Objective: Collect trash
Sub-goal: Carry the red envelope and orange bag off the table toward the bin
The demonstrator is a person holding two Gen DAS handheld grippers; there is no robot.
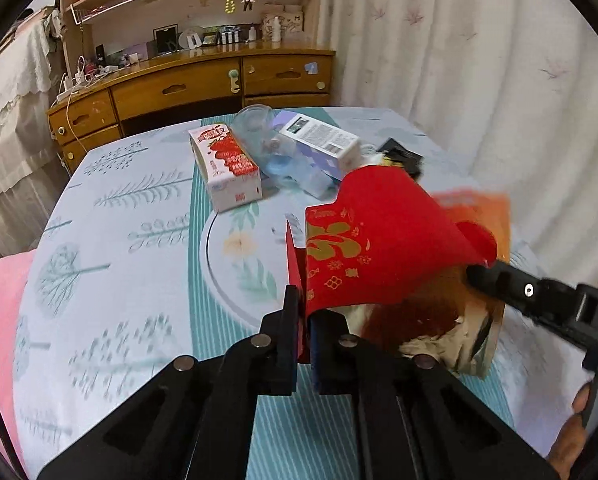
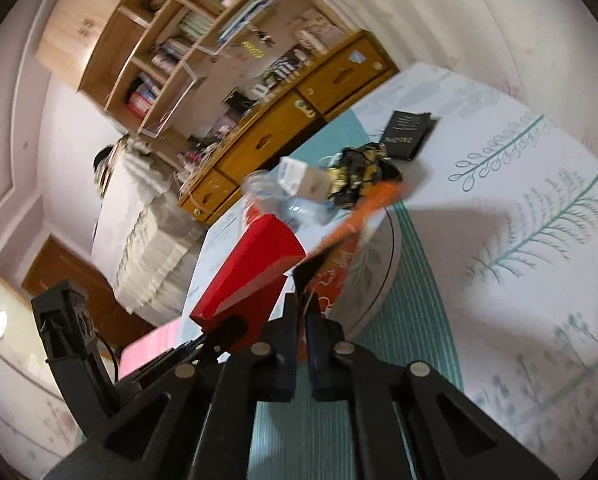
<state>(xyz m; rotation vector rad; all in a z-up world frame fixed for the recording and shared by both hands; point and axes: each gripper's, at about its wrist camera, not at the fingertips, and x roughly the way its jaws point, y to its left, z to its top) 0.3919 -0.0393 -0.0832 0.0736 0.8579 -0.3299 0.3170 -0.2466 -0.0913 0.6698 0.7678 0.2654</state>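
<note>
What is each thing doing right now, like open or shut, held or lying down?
Left gripper: shut on the red envelope.
Red envelope: held up, curled over.
Right gripper: shut on the orange bag.
Orange bag: held, mouth gaping in the left view.
Strawberry carton: lying on its side.
Clear bottle: lying down.
Black packet: lying flat.

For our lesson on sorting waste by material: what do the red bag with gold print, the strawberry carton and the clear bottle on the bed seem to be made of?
Red bag with gold print: probably matte coated paper; it curls stiffly and holds a crease.
Strawberry carton: likely printed paperboard, with sharp folded edges and slight sheen.
Clear bottle: apparently thin transparent plastic; the bedsheet shows through.
</note>
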